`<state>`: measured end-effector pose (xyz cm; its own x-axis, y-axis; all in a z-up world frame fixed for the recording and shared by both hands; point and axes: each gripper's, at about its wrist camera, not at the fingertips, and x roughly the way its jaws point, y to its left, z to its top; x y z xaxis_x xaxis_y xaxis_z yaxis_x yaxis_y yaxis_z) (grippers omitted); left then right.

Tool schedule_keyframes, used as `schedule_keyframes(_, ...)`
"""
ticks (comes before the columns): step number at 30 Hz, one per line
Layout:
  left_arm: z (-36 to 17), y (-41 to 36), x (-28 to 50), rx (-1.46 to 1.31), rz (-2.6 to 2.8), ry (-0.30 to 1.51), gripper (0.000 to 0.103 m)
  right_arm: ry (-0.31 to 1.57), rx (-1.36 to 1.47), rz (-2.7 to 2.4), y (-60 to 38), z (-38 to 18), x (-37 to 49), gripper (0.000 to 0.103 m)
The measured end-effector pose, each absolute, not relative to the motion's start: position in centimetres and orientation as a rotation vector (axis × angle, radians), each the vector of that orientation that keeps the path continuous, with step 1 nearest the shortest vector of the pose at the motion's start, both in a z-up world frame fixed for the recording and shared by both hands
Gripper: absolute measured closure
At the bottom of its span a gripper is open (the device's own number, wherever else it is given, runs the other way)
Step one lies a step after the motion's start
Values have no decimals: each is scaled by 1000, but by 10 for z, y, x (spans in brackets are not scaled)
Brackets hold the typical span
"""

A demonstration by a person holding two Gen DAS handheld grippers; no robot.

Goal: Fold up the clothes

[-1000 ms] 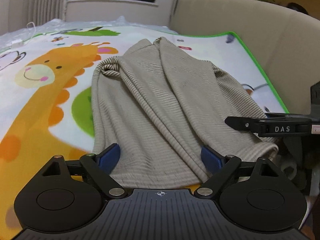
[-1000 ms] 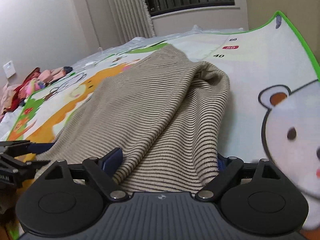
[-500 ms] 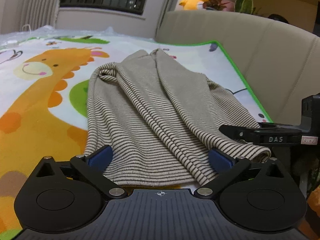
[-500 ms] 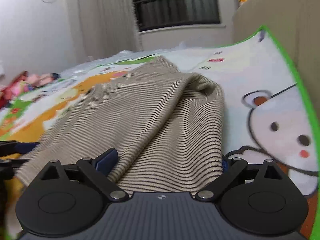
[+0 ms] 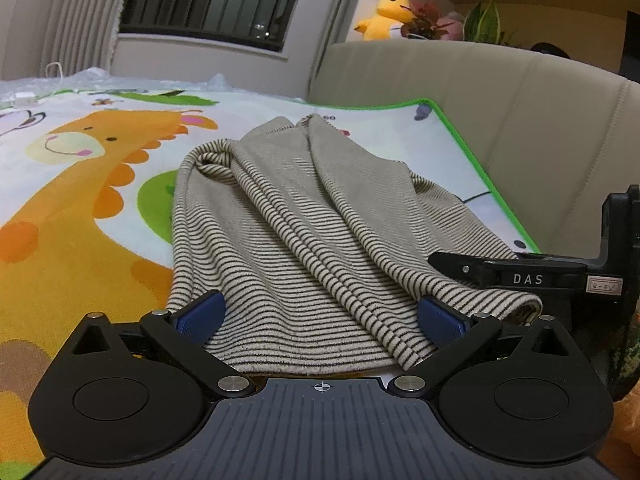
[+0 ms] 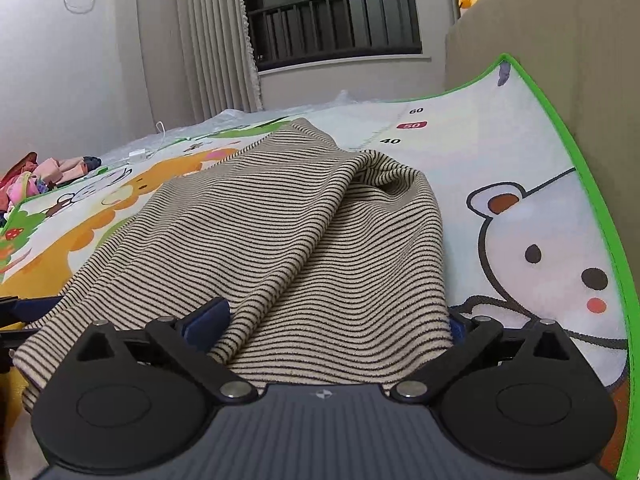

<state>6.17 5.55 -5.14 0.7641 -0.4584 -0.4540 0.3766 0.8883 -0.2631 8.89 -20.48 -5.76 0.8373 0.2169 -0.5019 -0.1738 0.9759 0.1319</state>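
Flanking striped garment (image 5: pixel 304 240) | sofa (image 5: pixel 500 112) beside mat (image 5: pixel 80 184) | right gripper (image 5: pixel 516 280) adjacent

Beige dark-striped garment (image 5: pixel 304 232), creased, partly folded, lying on mat.

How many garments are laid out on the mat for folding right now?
1: a striped top lies on the play mat, its near hem between the fingers of the left tool and right tool. A separate clothes pile sits far left; hidden items possible.
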Motion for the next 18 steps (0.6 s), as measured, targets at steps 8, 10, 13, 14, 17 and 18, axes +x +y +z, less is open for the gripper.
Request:
schedule_keyframes(8,-51,56,59,-160,-448,529,0,545,90,213,-205,-56,87,2)
schedule_keyframes(10,-51,57,58,-159,-446,524,0,543,92,215,-205,-56,87,2)
schedule_keyframes(13,-52,56,58,-155,-444,523,0,541,92,216,-205,-56,86,2)
schedule_keyframes(14,-52,56,58,-154,-443,523,0,542,94,217,-206,-56,87,2)
schedule_keyframes(17,-52,56,58,-152,-441,524,0,546,102,223,-208,-56,88,4)
schedule_keyframes(18,-52,56,59,-152,-440,525,0,548,105,226,-209,-56,88,4)
